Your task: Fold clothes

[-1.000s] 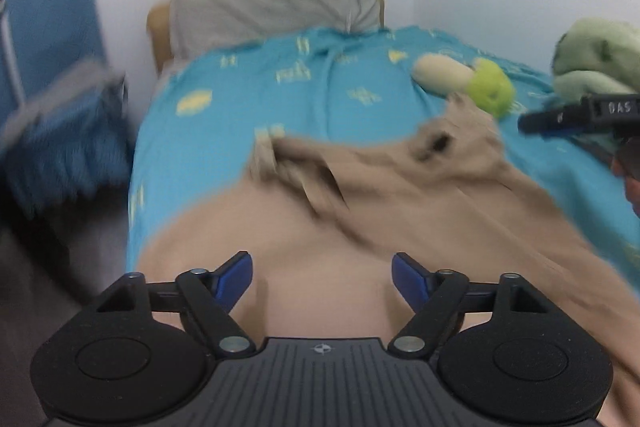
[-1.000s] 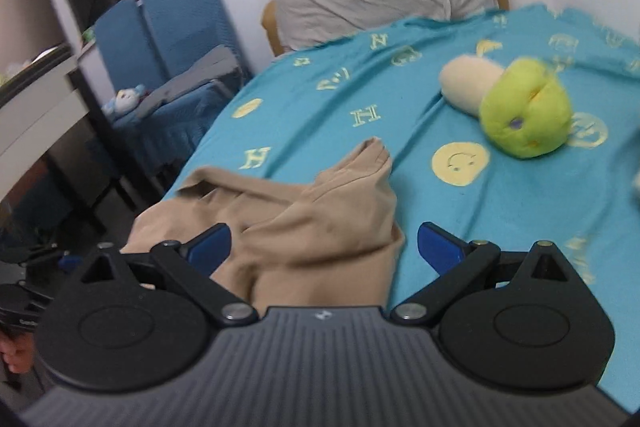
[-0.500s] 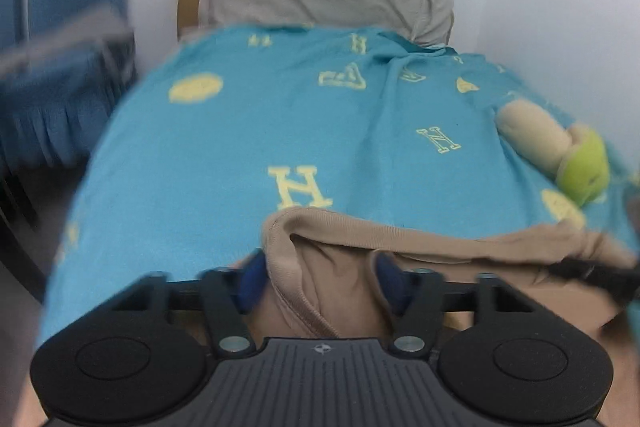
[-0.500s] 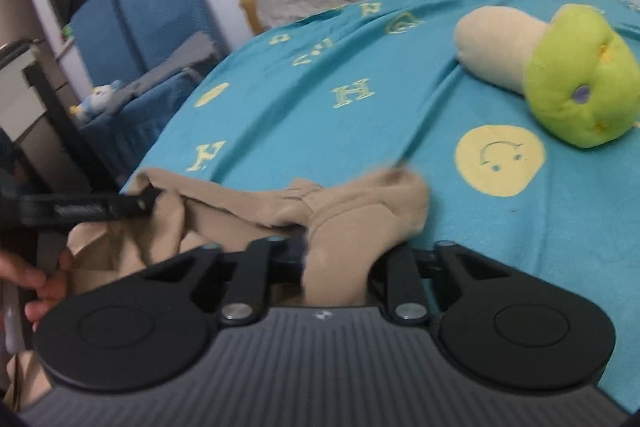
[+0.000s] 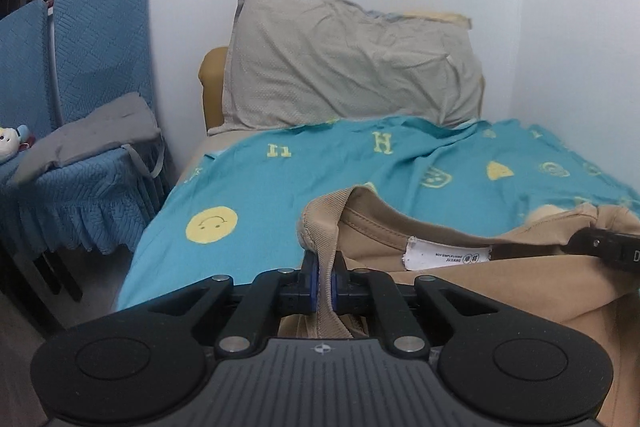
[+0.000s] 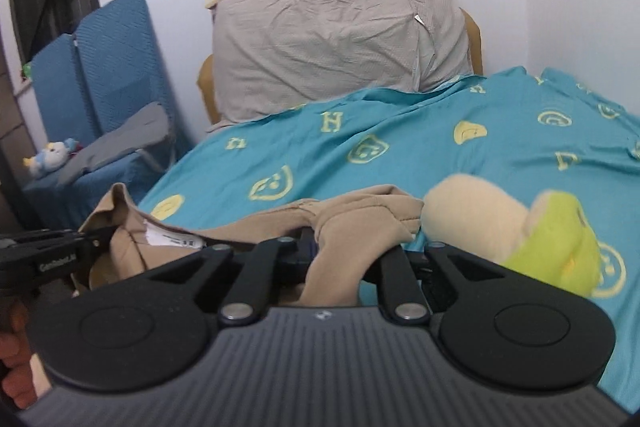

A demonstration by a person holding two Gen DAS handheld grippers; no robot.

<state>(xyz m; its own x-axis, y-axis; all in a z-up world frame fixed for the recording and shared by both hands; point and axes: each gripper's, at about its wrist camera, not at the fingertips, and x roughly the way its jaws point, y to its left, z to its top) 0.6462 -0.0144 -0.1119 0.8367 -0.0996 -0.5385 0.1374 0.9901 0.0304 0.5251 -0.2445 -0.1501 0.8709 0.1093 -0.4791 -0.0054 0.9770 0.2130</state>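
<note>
A tan garment (image 5: 460, 279) with a ribbed edge and a white label (image 5: 448, 253) hangs over the teal bed sheet (image 5: 360, 179). My left gripper (image 5: 325, 281) is shut on its ribbed edge. My right gripper (image 6: 316, 253) is shut on another bunched part of the same tan garment (image 6: 352, 227). Each gripper shows in the other's view: the right gripper (image 5: 608, 247) at the right edge, the left gripper (image 6: 60, 251) at the left edge. The garment stretches between them.
A grey pillow (image 5: 352, 67) leans on the headboard at the far end. A cream and green plush toy (image 6: 520, 227) lies just right of the right gripper. A blue covered chair (image 5: 80, 131) with a grey cloth stands left of the bed. White walls enclose the far corner.
Both grippers were open over the garment a second ago; both have closed on it and lifted its edge up, spread between them.
</note>
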